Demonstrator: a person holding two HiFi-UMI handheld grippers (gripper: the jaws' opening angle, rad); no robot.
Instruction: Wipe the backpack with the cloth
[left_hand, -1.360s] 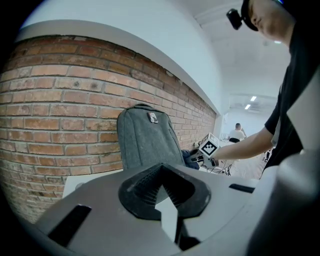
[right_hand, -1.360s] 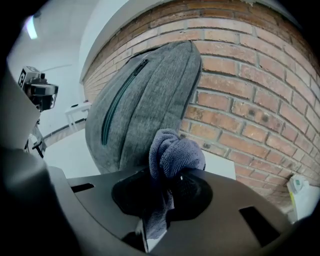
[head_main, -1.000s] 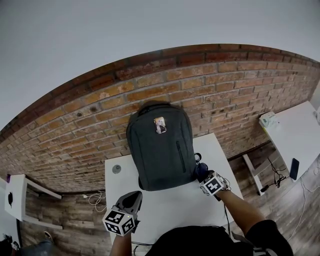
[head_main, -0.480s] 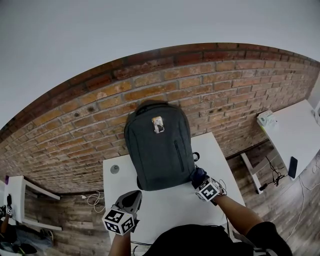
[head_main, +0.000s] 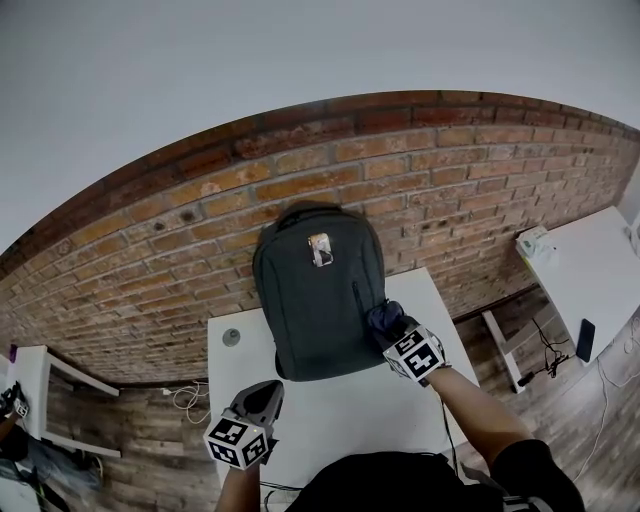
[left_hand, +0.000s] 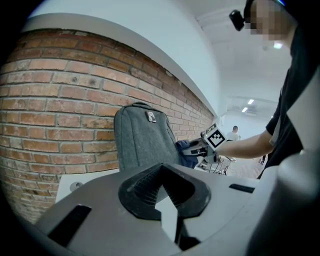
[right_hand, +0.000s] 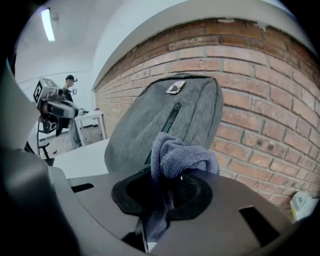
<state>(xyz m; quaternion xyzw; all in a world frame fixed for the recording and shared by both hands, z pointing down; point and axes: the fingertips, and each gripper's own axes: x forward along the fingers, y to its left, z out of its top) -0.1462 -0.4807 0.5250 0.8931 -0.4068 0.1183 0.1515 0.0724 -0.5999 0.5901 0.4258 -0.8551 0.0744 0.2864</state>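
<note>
Both clenched: right gripper on cloth at backpack edge; left gripper empty above table.

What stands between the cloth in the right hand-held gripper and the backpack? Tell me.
Nothing visible. The right hand-held gripper is shut on the blue-grey terry cloth. The cloth sits at the right edge of the upright dark grey fabric backpack, with no object between them.

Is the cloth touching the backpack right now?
Touching. The left gripper view shows the cloth, held in the right gripper, pressed against the backpack with no gap; the head view agrees.
</note>
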